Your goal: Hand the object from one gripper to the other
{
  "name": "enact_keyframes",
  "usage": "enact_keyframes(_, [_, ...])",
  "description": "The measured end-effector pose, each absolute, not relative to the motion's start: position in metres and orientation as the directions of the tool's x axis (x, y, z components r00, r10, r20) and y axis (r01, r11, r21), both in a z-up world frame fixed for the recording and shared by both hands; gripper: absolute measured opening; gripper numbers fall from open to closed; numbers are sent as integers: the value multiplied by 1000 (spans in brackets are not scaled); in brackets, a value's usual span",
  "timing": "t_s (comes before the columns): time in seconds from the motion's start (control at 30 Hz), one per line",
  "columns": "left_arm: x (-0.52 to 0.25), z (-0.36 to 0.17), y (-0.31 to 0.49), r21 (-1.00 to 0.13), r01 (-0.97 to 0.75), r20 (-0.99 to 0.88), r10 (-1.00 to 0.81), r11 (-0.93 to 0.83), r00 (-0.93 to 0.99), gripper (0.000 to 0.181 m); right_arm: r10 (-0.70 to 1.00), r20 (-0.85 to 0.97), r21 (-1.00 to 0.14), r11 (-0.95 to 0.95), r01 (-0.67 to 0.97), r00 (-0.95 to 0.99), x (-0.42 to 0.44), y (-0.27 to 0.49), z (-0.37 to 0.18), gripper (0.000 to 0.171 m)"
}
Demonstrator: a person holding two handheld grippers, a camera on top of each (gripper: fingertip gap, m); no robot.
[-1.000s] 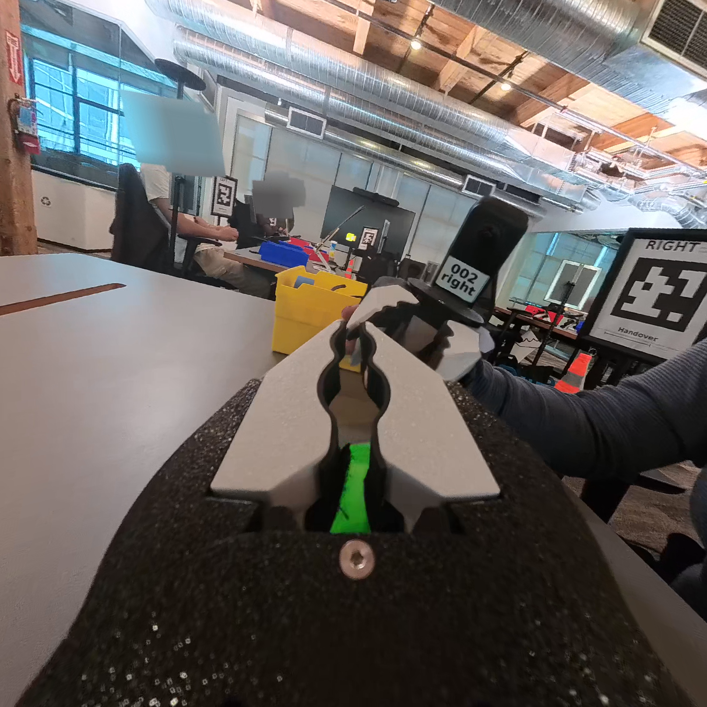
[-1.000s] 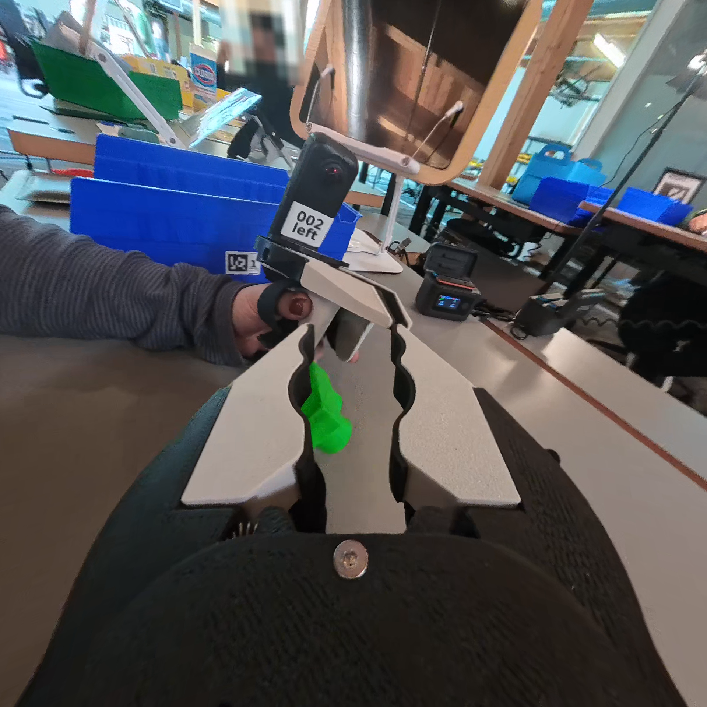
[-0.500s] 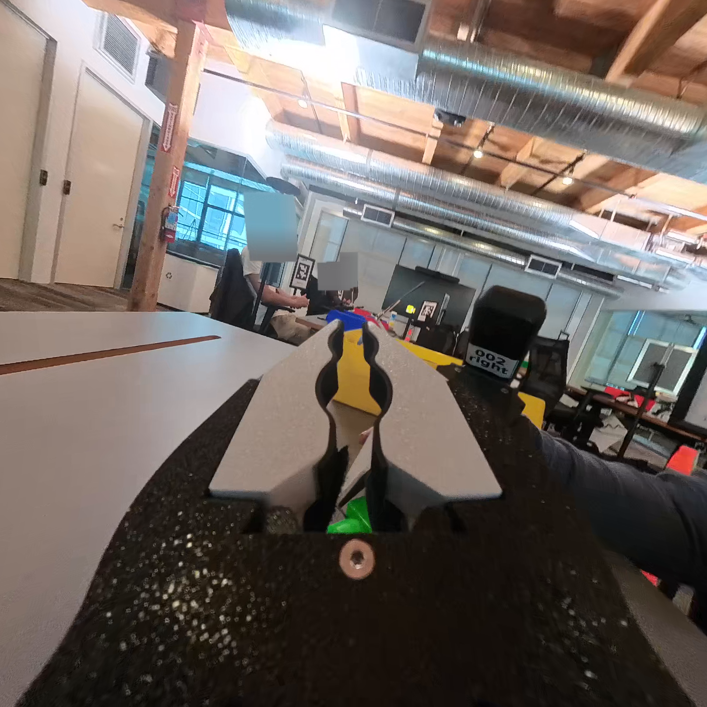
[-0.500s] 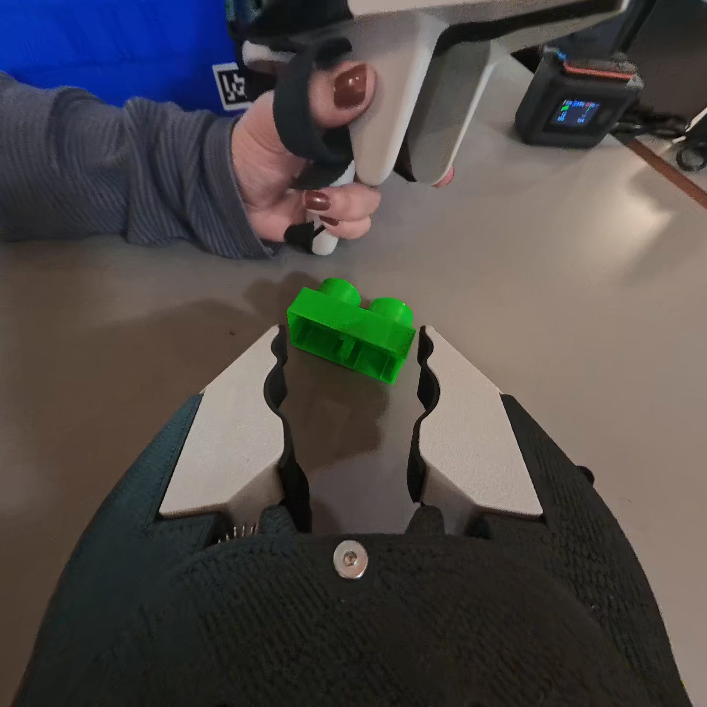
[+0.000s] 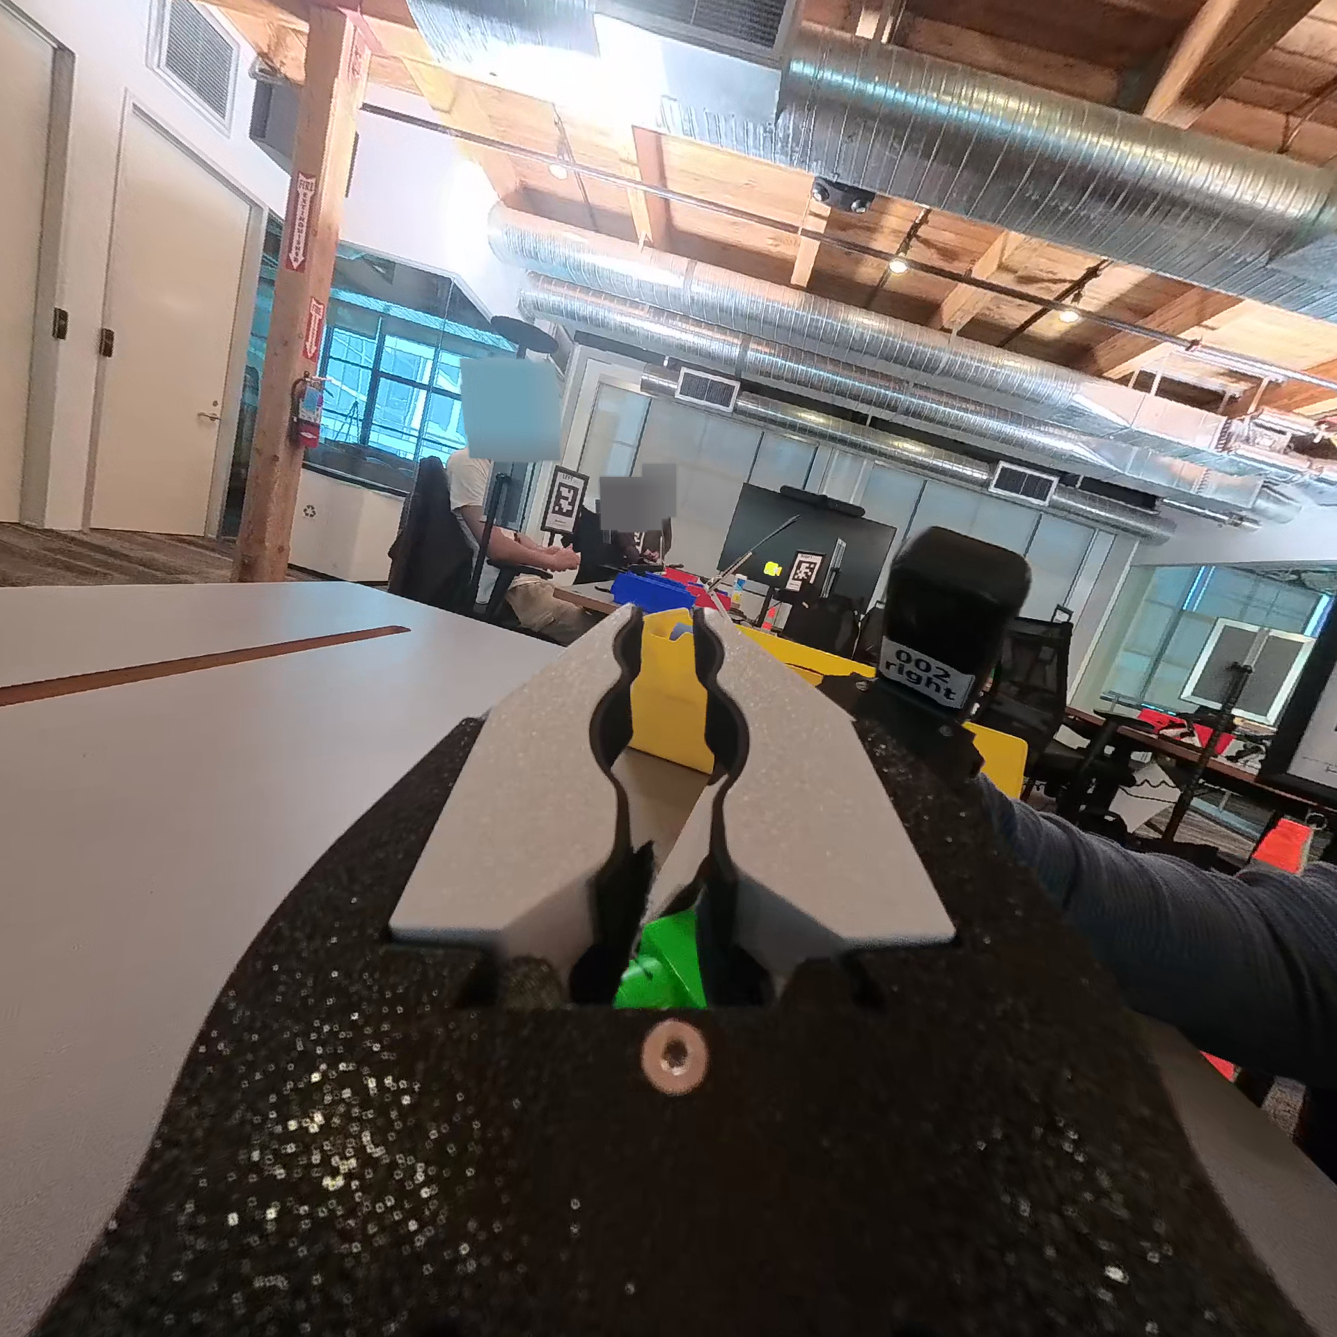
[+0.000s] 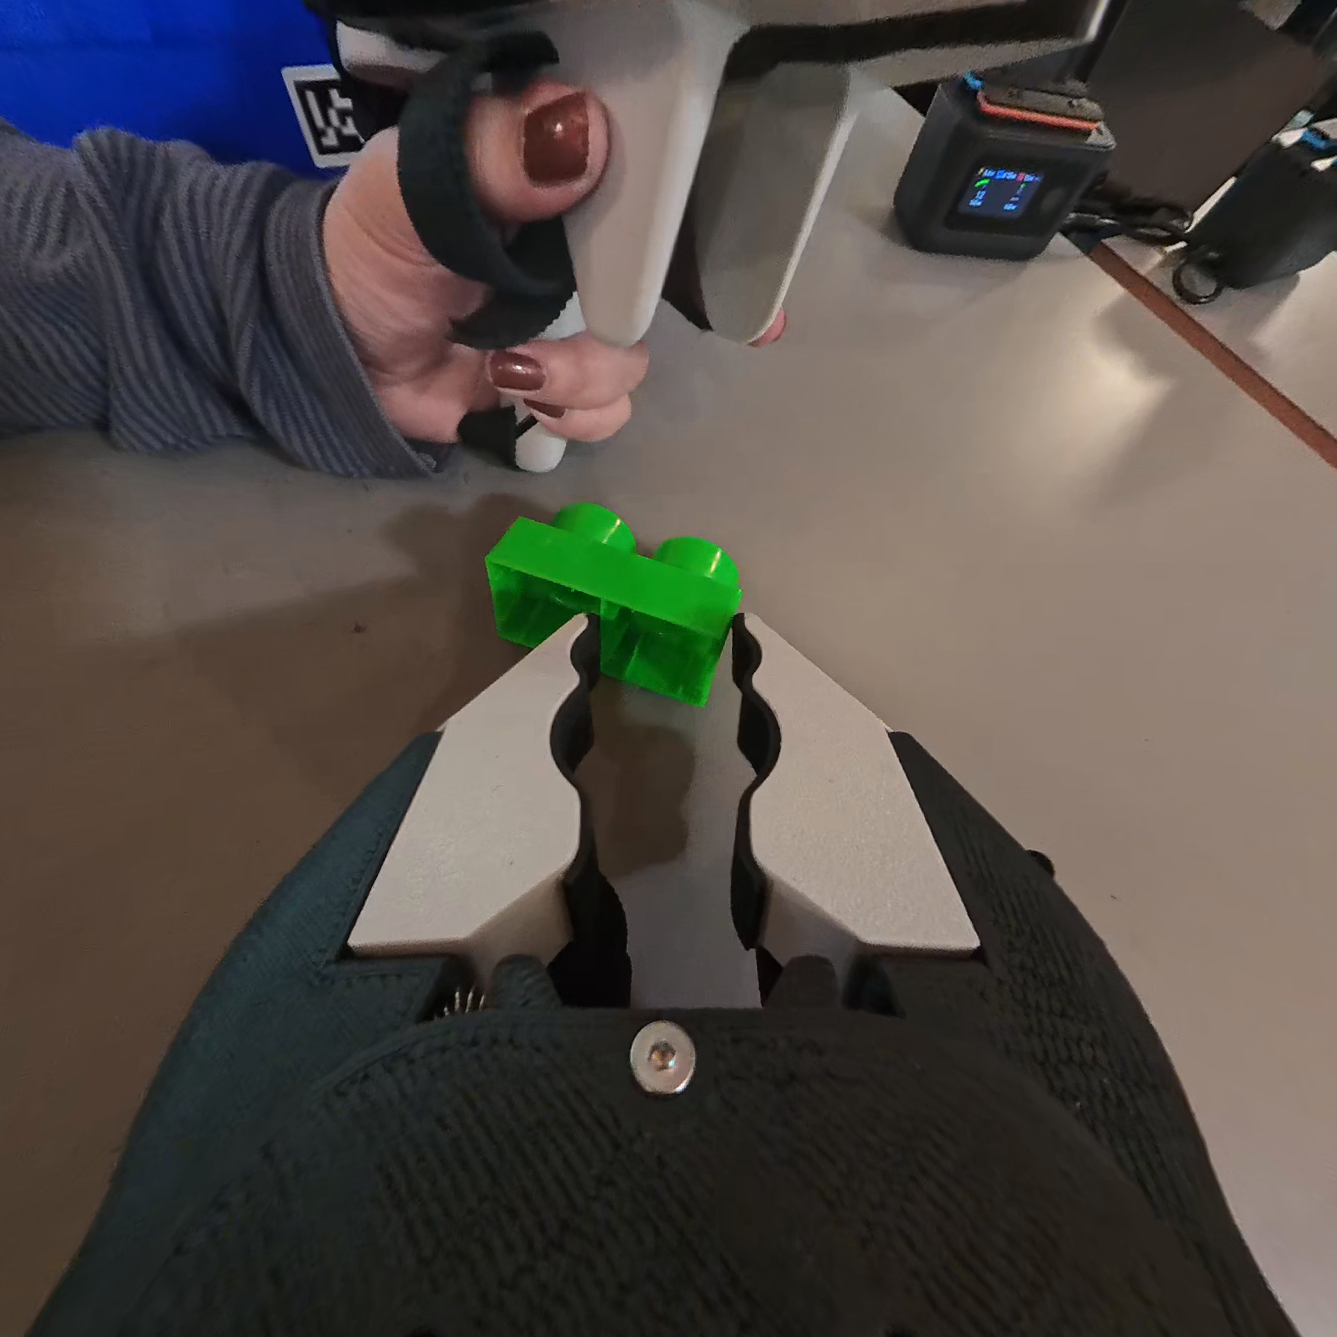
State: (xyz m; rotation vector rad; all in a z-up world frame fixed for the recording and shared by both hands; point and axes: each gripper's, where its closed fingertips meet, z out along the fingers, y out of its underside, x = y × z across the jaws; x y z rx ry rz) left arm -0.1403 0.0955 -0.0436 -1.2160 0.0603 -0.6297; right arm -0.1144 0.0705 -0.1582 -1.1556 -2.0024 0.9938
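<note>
**Right gripper closing in on the green brick**

Right gripper [image 6: 662, 626]: fingers partly open, tips straddling the near-right half of the green brick [image 6: 615, 600]. Left tip sits over the brick's middle, right tip just beside its right end. Not clamped yet as far as I can tell; a gap shows along both pads, nothing held. Brick lies on its side on the grey table [image 6: 940, 542], studs pointing away from the cam, hollow underside facing the gripper.

Left gripper [image 5: 669, 637]: fingers a little apart, nothing between the tips; only the yellow bin [image 5: 665, 694] shows through the gap. It hangs above the brick w/ the person's hand [image 6: 434, 289] wrapped round its grip, near but not touching the brick. In left wrist view the brick peeks through low down by the finger roots, below the gripper, w/ a right finger tip in front of it.

Step in hand, I'd judge: right gripper picks the brick off the table so it can later pass it over. To do it well:
- Grip is off-centre; shift slightly left so the pads bracket a full half or the whole short width, else the brick may twist out.
- Keep tips low, close to the table, before squeezing.
- Close slow, as the hollow walls are slick plastic.
- Leave the far half w/ studs exposed, so the left gripper has sth to take.
- Keep the left one clear till lift.

Further out: a black device w/ small screen [image 6: 1002, 195] and a blue bin [image 6: 145, 72] behind the sleeve.
</note>
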Motion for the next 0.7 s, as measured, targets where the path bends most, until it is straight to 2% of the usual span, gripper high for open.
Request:
enact_keyframes(0.13, [-142,-44,97,-888,414,285,-466,202,838,24,904,205,-858,350,375,-374,-117,83,-145,35])
enact_keyframes(0.27, [-140,-50,103,-908,387,285,-439,162,852,62,926,269,-898,341,277,-265,-116,104,-116,35])
enact_keyframes(0.33, [-128,-54,105,-922,369,273,-480,117,834,79,937,278,-919,324,226,-211,-113,114,-102,35])
enact_keyframes(0.43, [-116,-55,104,-937,335,238,-522,99,819,82,950,263,-944,289,157,-166,-110,122,-85,35])
enact_keyframes(0.7, [-109,-60,106,-943,330,253,-549,43,797,69,961,222,-965,241,101,-167,-108,120,-74,35])
